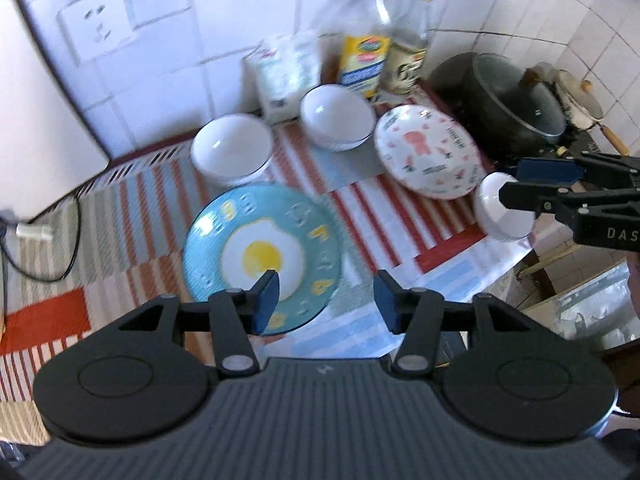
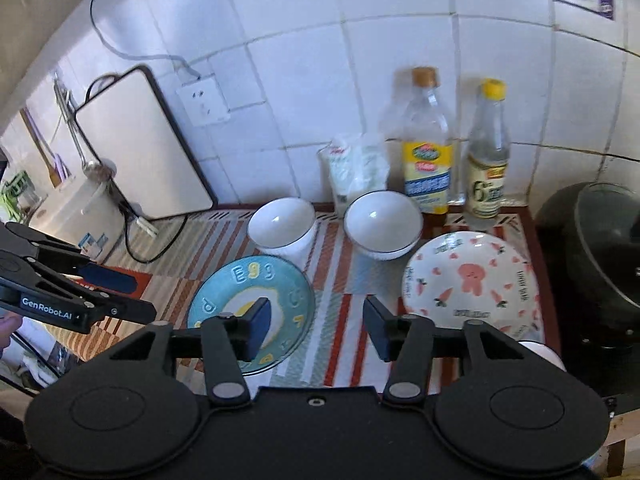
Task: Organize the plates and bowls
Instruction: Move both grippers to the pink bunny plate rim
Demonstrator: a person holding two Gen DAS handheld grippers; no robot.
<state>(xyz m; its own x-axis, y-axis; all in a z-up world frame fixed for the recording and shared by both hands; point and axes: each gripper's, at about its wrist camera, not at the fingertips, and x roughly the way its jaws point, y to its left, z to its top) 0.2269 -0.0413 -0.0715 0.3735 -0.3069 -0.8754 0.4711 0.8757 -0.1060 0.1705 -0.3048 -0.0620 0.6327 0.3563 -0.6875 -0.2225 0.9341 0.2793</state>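
2 plates (image 2: 472, 278) and 3 bowls (image 2: 382, 222) lie scattered, unstacked; left tongs (image 1: 326, 300) and right tongs (image 2: 316, 326) hover released, empty, choosing.

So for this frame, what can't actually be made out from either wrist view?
- Small white bowl: in the left wrist view the right gripper overlaps it; in the right wrist view only a sliver shows behind the gripper body.
- Egg plate: near rim hidden by gripper fingers in both views.
- Bottle labels: motion-blurred in the left wrist view, too small to read in the right.
- Black pot: cut off by the right wrist view's edge; contents unseen.
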